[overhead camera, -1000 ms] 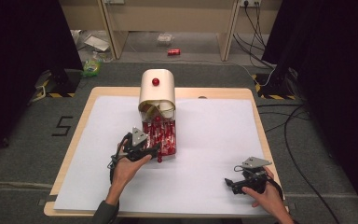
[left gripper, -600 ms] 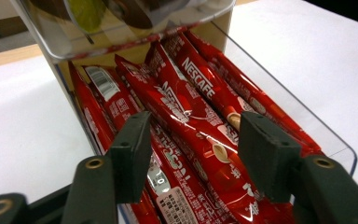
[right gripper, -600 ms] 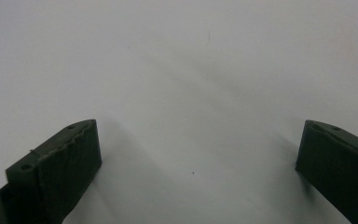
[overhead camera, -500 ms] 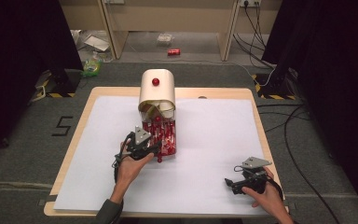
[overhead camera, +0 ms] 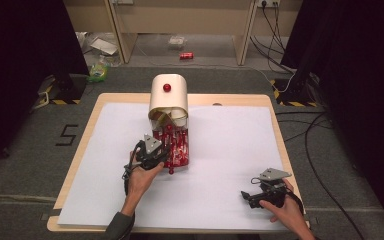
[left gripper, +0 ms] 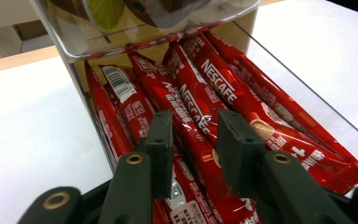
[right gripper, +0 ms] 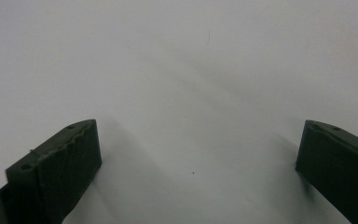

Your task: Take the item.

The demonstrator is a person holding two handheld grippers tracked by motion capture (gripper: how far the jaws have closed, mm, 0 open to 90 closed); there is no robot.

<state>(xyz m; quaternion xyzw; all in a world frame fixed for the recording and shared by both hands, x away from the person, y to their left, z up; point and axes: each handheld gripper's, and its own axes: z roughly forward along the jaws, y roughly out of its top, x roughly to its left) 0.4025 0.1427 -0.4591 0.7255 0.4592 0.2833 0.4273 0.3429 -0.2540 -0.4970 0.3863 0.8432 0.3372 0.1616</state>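
Grey carpet surrounds a wooden table (overhead camera: 87, 145) covered by a white sheet (overhead camera: 230, 150); pale cabinet fronts, cables and scattered litter lie beyond the far edge. At the middle of the far edge stands a cream dispenser (overhead camera: 168, 95) with a red knob (overhead camera: 167, 88), and its clear drawer (left gripper: 303, 98) is pulled out toward the near edge. Red Nescafe sachets (left gripper: 223, 93) lie packed lengthwise inside it. The left gripper (left gripper: 193, 140) sits over the drawer's near end; its jaws have just been closing and now straddle one sachet (left gripper: 200, 144), though pad contact cannot be confirmed. The right gripper (overhead camera: 252, 196) rests near the near right corner, jaws spread wide over bare sheet, grasping nothing.
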